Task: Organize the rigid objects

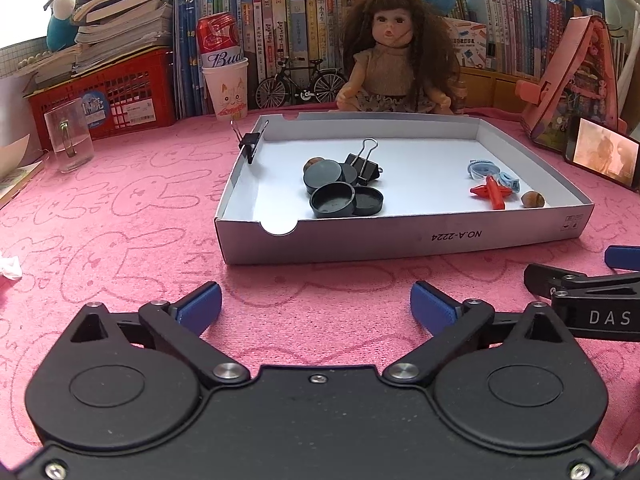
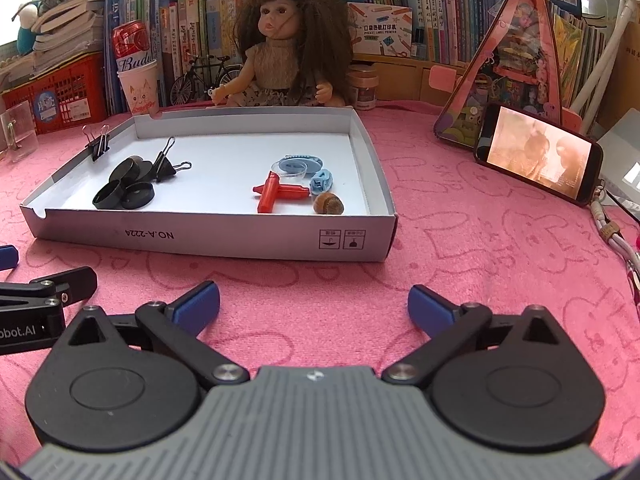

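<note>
A shallow white cardboard box lid (image 1: 400, 240) (image 2: 224, 240) lies on the pink cloth. Inside it, at the left, are several black round caps (image 1: 334, 200) (image 2: 128, 188) and a black binder clip (image 1: 362, 166) (image 2: 166, 166); another binder clip (image 1: 250, 144) (image 2: 98, 144) grips the left wall. At the right lie red plastic pieces (image 1: 491, 191) (image 2: 276, 194), light blue pieces (image 1: 486, 170) (image 2: 304, 166) and an acorn (image 1: 533, 200) (image 2: 329, 204). My left gripper (image 1: 316, 308) stands open over the cloth in front of the lid, empty. My right gripper (image 2: 314, 306) is open and empty too, beside it.
A doll (image 1: 394, 52) (image 2: 280, 48) sits behind the lid, before a wall of books. A paper cup with a red can (image 1: 226, 88), a red crate (image 1: 108, 96) and a glass mug (image 1: 70, 140) stand at the left. A phone (image 2: 538, 152) leans at the right with cables.
</note>
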